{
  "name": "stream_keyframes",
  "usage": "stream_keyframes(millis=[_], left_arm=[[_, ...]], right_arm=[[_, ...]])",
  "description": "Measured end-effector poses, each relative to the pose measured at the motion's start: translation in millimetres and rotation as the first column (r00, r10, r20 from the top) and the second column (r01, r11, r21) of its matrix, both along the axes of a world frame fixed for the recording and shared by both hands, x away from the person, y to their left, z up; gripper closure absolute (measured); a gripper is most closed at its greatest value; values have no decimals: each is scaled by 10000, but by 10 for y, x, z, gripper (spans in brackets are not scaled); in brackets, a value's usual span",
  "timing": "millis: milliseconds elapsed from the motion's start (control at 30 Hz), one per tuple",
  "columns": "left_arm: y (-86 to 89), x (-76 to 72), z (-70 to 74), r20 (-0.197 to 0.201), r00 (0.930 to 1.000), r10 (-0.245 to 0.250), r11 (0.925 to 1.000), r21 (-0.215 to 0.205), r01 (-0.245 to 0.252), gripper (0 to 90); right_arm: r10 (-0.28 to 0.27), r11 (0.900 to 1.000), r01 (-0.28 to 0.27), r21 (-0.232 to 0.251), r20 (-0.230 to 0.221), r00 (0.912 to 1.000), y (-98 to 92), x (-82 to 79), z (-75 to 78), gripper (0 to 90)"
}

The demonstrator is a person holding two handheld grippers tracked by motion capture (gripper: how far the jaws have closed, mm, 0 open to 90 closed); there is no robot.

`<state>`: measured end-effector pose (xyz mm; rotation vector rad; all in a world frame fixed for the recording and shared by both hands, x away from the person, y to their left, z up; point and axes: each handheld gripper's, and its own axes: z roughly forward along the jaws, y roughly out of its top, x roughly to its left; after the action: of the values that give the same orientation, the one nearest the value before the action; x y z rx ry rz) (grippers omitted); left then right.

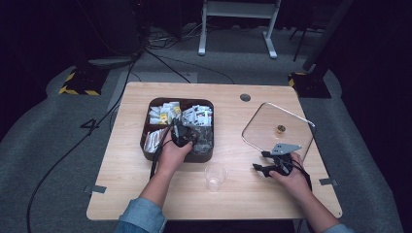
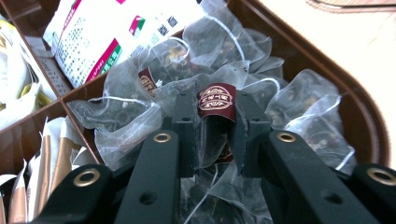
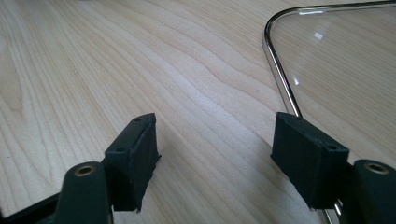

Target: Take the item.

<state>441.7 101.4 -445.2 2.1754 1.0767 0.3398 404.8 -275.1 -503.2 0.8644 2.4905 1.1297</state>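
1. The left gripper (image 2: 212, 123) reaches down into the brown tray (image 1: 209, 154), which stands on the desk (image 1: 126, 189) left of the middle, nearer the far edge than the near one.
2. Its jaws are clamped on a clear mesh tea bag (image 2: 211, 140) with a dark red label (image 2: 216, 101); the label sticks up between the two pads.
3. That tea bag lies in the tray's near right compartment, on a heap of the same mesh tea bags (image 2: 299, 107).
4. The far compartments hold white paper sachets (image 1: 197, 114), some with green and pink print; the near left one holds pale narrow sachets (image 1: 154, 140).
5. The right gripper (image 3: 215, 149) rests low over the desk close to the near right corner, its jaws well apart with only bare wood between them.
6. A glass lid (image 1: 272, 127) with a metal rim and a small brass knob lies flat on the right side of the desk, just beyond the right gripper; one pad sits at the lid's rim.
7. A clear plastic cup (image 1: 215, 175) stands upright between the two hands, towards the near edge.
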Motion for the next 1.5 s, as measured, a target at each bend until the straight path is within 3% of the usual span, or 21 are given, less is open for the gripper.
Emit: stream_keyframes(millis=[167, 267, 467, 733, 800, 900, 967, 1300, 1500], left_arm=[[32, -26, 44, 151, 9998, -87, 9986, -513, 94, 743], [52, -38, 77, 291, 9988, -398, 9960, -792, 420, 743], [132, -56, 142, 409, 9977, -546, 9804, -1874, 614, 742], [226, -112, 235, 763, 9926, -945, 9612, -2525, 1109, 742], [249, -129, 260, 798, 9919, -989, 9521, -2822, 1176, 742], [290, -167, 310, 876, 9904, -1067, 9283, -3481, 1308, 743], [313, -201, 354, 962, 9892, -1101, 9182, -3712, 1383, 743], [308, -341, 525, 1439, 9802, -1364, 9126, -3668, 1808, 743], [263, -435, 561, 1492, 9755, -1616, 9019, -3788, 2073, 743]], right_arm=[[-1, 10000, 1, -3, 0, 10000, 0, -1, 0, 313], [2, 10000, -2, -2, -1, 10000, 0, 0, 0, 313], [1, 10000, -1, -1, -1, 10000, 1, 0, 0, 313], [3, 10000, -3, -5, 1, 10000, 0, 0, 0, 313], [3, 10000, -3, -5, 0, 10000, 0, 0, 0, 313], [-1, 10000, 1, -5, -1, 10000, 1, 0, 0, 313], [1, 10000, -1, -2, 0, 10000, 1, 0, 0, 313], [1, 10000, -1, -3, 0, 10000, 1, -1, 0, 313], [0, 10000, 0, -3, 1, 10000, 1, -1, 0, 313]])
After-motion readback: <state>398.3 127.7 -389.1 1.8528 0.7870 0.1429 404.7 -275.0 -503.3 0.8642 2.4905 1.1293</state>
